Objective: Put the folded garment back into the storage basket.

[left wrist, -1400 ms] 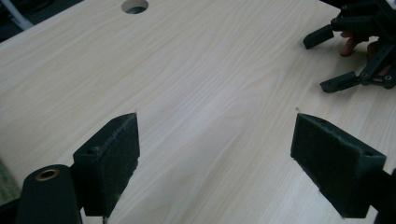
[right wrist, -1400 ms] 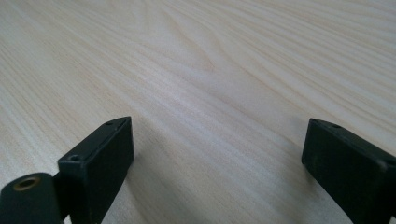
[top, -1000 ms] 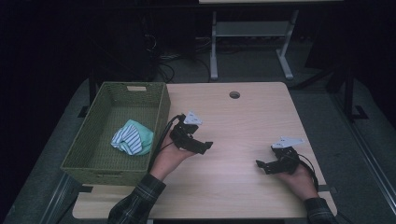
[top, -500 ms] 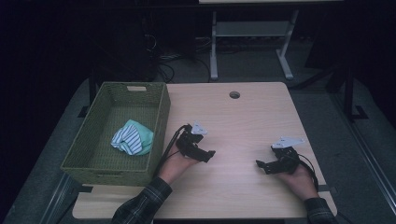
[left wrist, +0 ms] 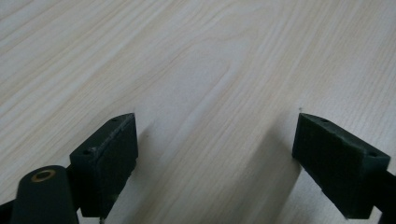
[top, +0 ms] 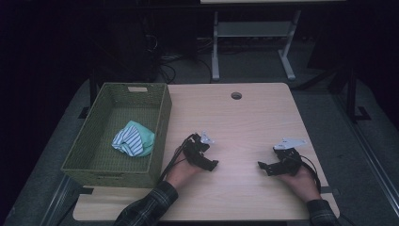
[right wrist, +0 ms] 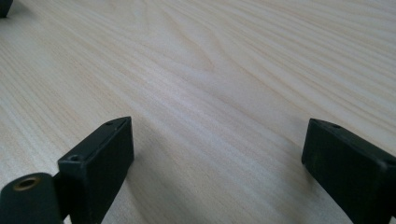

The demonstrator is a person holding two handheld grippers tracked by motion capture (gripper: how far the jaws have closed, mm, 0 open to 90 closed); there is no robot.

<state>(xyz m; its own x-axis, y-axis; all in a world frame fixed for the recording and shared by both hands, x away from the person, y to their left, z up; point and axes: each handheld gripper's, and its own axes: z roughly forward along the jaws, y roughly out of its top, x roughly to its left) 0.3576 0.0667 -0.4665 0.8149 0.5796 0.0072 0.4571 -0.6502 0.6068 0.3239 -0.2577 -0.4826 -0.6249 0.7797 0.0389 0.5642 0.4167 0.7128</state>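
Left gripper (top: pixel 211 162) wide open, empty, low over table (top: pixel 244 117); right gripper (top: pixel 264 167) likewise.

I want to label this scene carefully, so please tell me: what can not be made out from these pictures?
- Striped cloth in the green basket, high view: bunched up, so its type and underside stay hidden.
- Label on the basket's far wall, high view: too small to read.
- Room behind the table, high view: too dark to identify things.
- Left hand-held gripper and right hand-held gripper, gripper views: bodies cut off by the bottom edge.
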